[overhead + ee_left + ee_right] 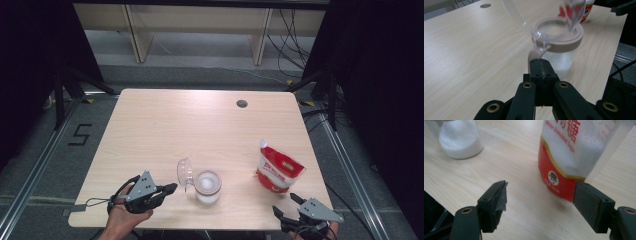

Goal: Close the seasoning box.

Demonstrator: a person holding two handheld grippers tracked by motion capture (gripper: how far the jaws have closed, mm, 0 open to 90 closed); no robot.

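Note:
A glass jar (207,187) with a pinkish collar, part full of white sugar, stands near the table's front middle; its clear hinged lid (185,172) is swung open to the left. My left gripper (172,188) is shut, its tips just left of the jar. In the left gripper view the gripper (540,61) sits right at the collar's pink tab (534,53), nothing visible between the jaws. A red and white sugar bag (277,170) stands at the right. My right gripper (286,204) is open in front of it; the bag (574,145) is just beyond the gripper (541,186).
The light wooden table (190,125) has a round cable hole (242,103) at the back right. The jar (459,140) is left of the bag in the right gripper view. Dark tripods and cables stand off both table sides.

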